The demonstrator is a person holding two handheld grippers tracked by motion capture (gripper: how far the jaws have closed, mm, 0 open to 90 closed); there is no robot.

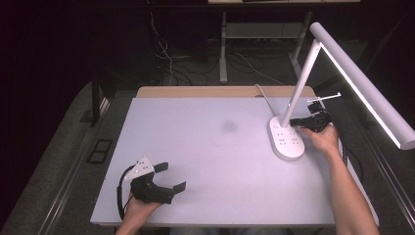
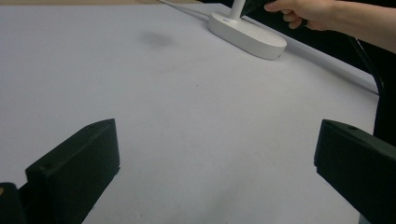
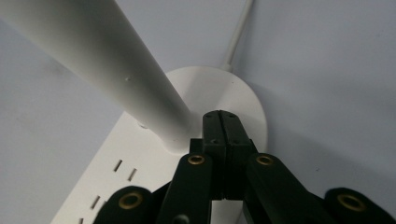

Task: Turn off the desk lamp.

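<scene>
White lamp [image 1: 288, 139] on worktop [image 1: 205, 147]; right tongs [image 1: 295, 122] clenched empty at its stem, left tongs [image 1: 173, 176] released. Risk: a sideways push likely tips the lamp.

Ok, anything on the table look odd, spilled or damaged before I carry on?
Only a faint dark smudge near the middle of the pale grey tabletop; I cannot tell whether it is a stain or a shadow. The white desk lamp stands upright and looks intact, with the shut right gripper at its stem.
</scene>
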